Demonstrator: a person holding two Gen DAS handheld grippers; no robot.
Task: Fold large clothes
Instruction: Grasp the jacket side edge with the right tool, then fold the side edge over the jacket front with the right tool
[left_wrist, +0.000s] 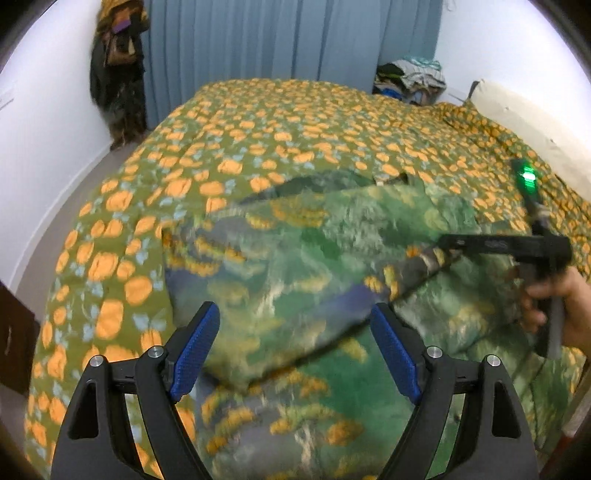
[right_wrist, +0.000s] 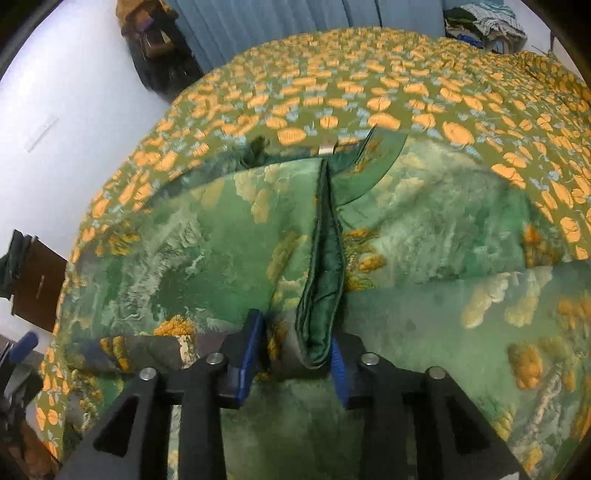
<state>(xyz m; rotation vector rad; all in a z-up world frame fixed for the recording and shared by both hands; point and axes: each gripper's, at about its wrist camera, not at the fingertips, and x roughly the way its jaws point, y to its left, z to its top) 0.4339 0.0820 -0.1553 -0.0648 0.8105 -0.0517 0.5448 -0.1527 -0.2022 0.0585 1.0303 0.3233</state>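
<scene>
Left tool (left_wrist: 291, 350) gapes wide over the green garment (left_wrist: 314, 266) on the bed (left_wrist: 258, 122), holding nothing. Right tool (right_wrist: 295, 354) pinches a bunched fold. Risk: thick bunch slips out, or the bedspread gets dragged.

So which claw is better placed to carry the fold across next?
Right. The right claw is already shut on the green garment, gripping a bunched fold. The left claw hangs open above the fabric, holding nothing.
</scene>
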